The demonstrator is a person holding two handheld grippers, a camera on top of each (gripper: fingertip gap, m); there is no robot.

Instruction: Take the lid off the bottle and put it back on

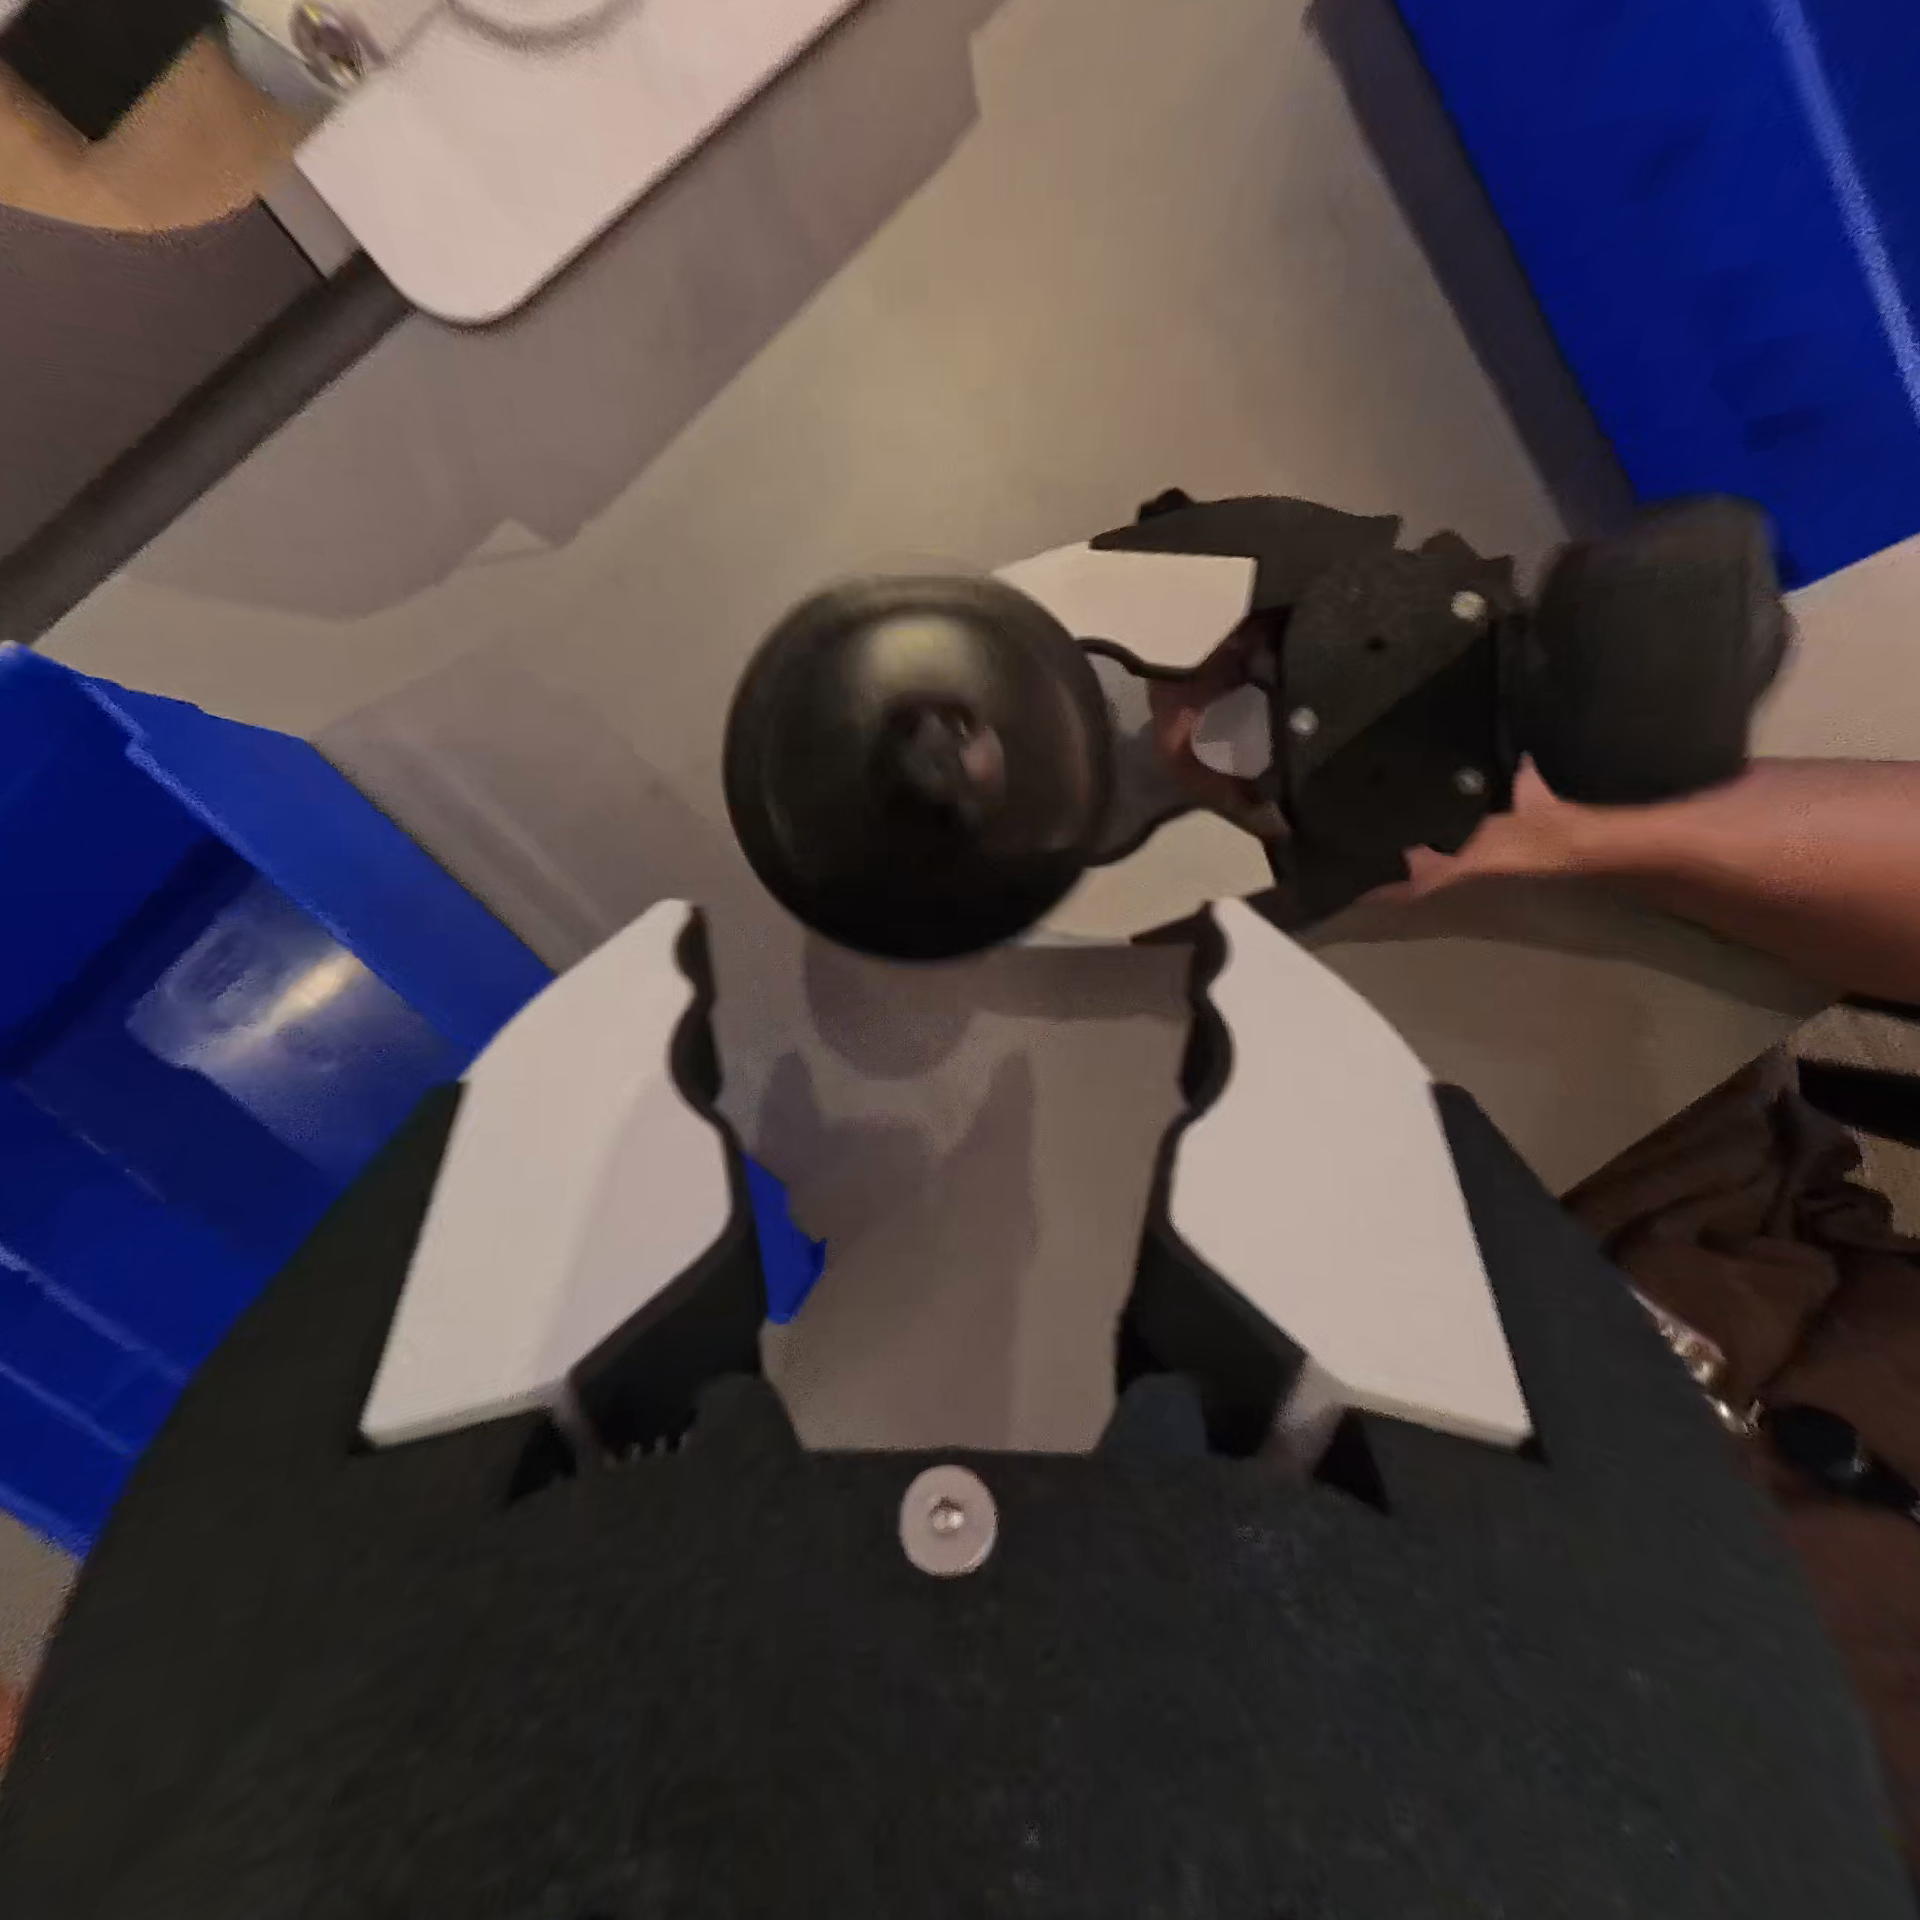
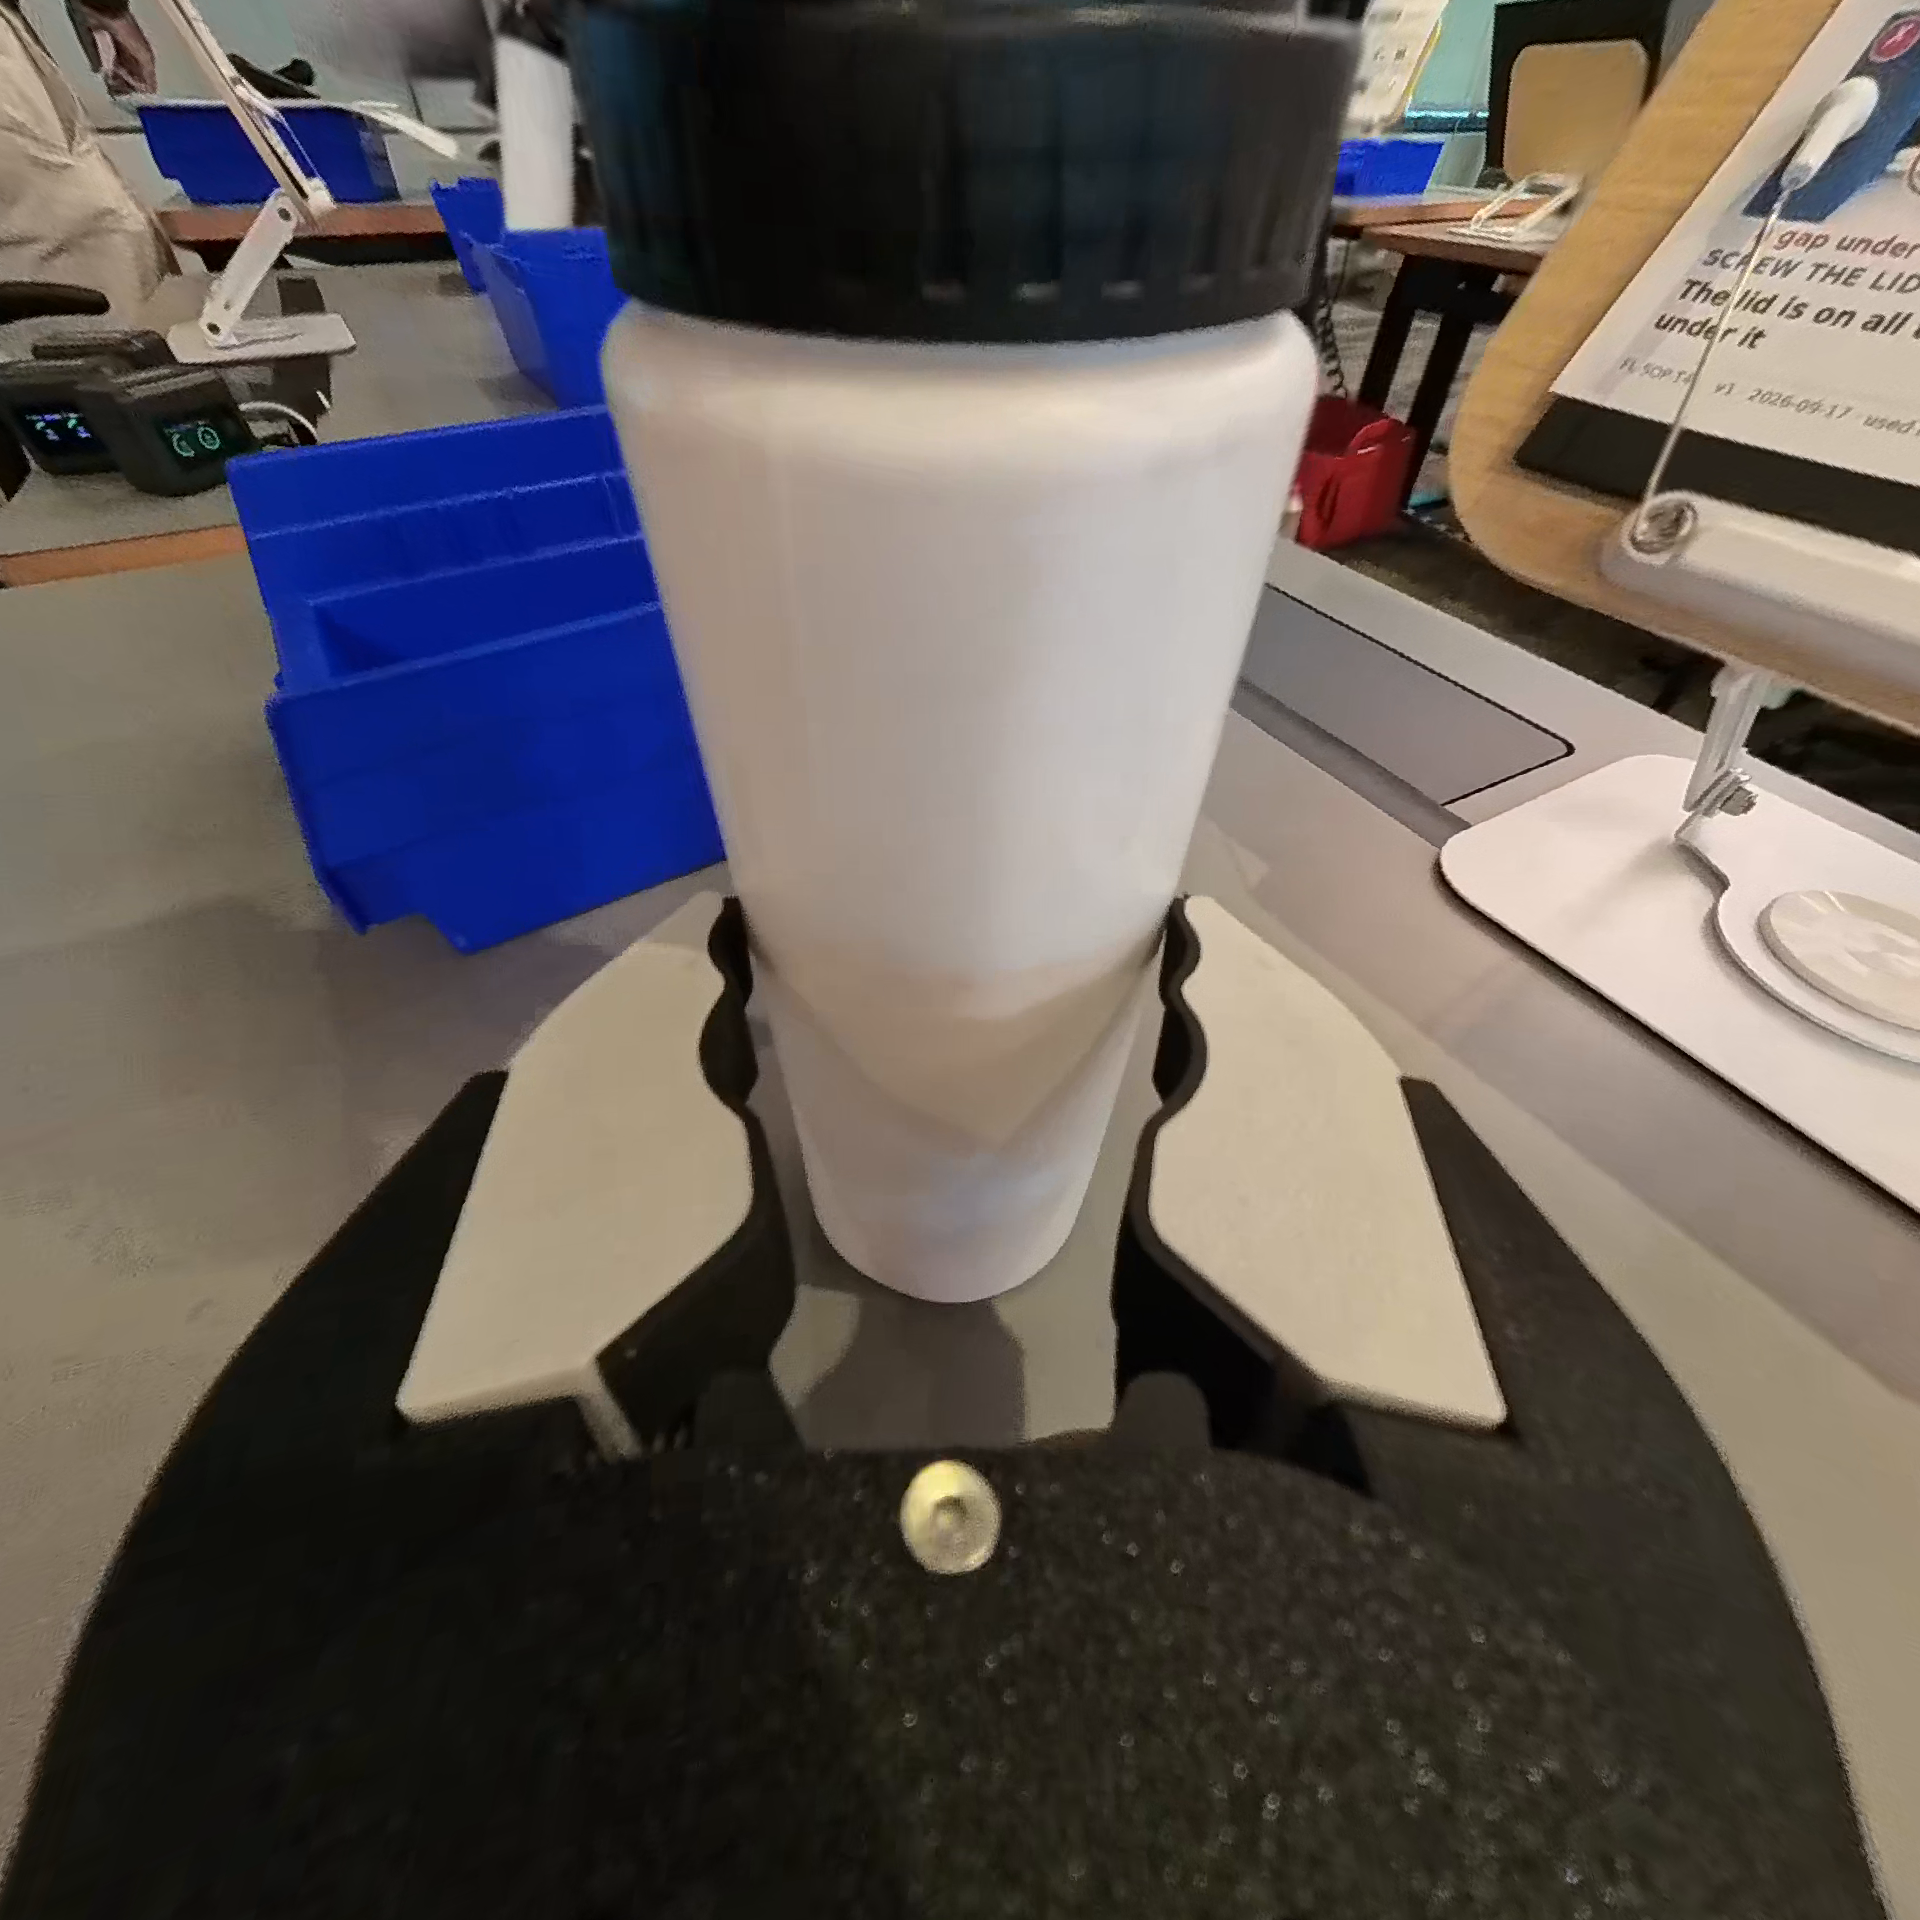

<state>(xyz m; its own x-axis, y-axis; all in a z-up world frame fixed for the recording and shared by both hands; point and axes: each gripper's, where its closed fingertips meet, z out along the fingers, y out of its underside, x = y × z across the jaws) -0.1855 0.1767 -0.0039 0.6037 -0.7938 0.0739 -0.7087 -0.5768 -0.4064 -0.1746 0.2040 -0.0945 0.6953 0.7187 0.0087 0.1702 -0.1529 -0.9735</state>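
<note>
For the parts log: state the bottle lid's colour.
Black lid; it shows best in the right wrist view.

Two wrist cameras, one shared bottle

Left view looks steeply down past its gripper (image 1: 951, 935) onto the lid (image 1: 914, 764); right view looks level, close, along its gripper (image 2: 951, 935) at the bottle (image 2: 951, 644).
</note>
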